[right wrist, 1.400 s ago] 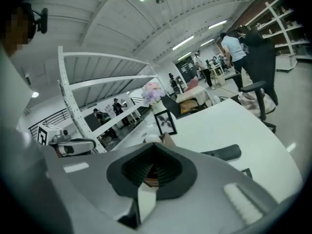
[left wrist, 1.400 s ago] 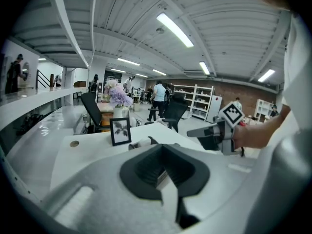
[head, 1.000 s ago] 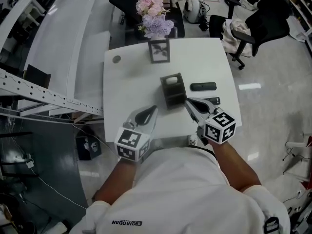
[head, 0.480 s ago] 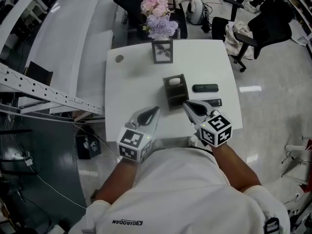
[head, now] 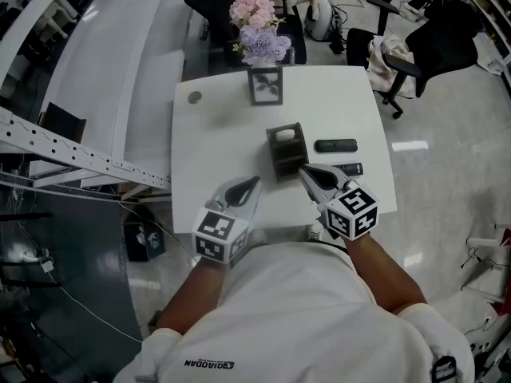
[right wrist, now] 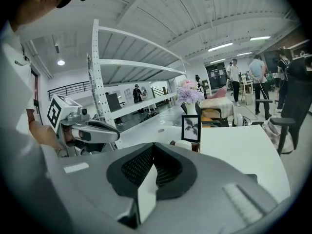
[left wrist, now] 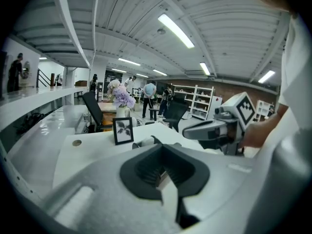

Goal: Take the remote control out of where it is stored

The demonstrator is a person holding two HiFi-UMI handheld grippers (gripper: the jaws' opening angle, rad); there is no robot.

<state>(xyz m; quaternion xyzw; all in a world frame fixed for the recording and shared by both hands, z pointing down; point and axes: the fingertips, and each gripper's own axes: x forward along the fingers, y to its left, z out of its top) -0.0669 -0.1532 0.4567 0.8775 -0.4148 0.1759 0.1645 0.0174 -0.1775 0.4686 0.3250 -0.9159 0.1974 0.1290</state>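
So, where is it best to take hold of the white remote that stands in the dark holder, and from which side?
Grip the white remote by its top end, coming from above. Only that end seems to show above the rim of the dark holder. The walls enclose the rest, so a side approach is probably blocked. Then lift straight up.
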